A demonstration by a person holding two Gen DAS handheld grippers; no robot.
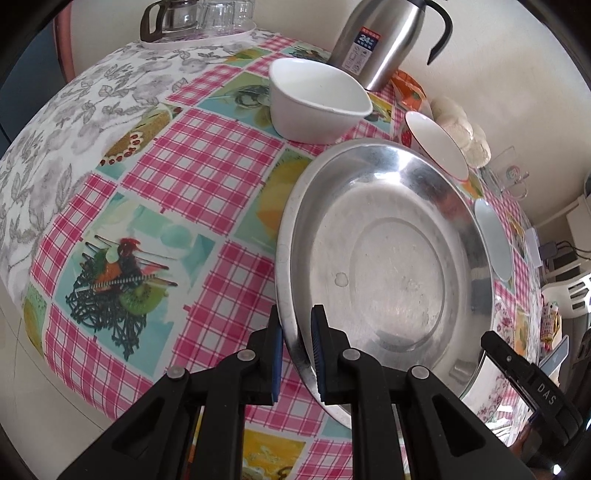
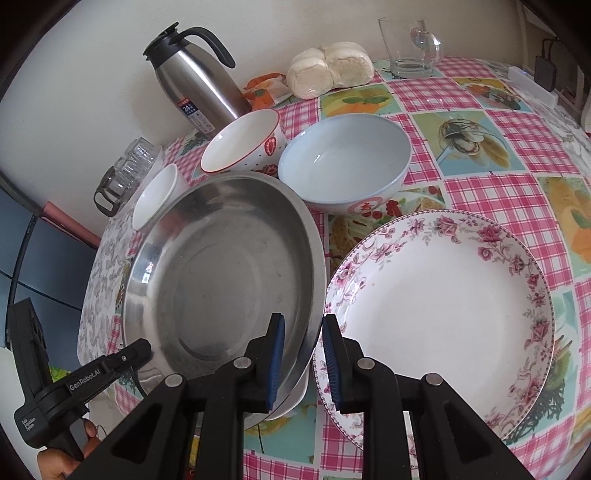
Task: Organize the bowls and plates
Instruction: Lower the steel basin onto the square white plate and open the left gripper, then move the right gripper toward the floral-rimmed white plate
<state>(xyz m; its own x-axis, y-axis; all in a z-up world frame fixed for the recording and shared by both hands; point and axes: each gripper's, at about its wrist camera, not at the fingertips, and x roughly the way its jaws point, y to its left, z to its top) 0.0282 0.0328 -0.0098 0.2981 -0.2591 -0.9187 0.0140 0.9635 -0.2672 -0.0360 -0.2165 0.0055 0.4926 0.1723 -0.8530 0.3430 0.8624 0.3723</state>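
Observation:
A large steel plate [image 1: 388, 254] is held tilted above the table. My left gripper [image 1: 297, 350] straddles its near left rim with both pads close on it. My right gripper [image 2: 303, 354] straddles the plate's [image 2: 221, 273] right rim, jaws a little apart. A white plate edge shows under the steel plate. A floral plate [image 2: 443, 306] lies to the right on the table. A pale blue bowl [image 2: 343, 162], a red-rimmed bowl [image 2: 243, 144] and a small white bowl [image 1: 314, 99] stand behind.
A steel thermos jug [image 2: 195, 81], steamed buns [image 2: 328, 68], a glass mug [image 2: 408, 48] and a tray of glasses [image 1: 203, 22] stand along the wall. The checked tablecloth [image 1: 177, 177] covers the round table.

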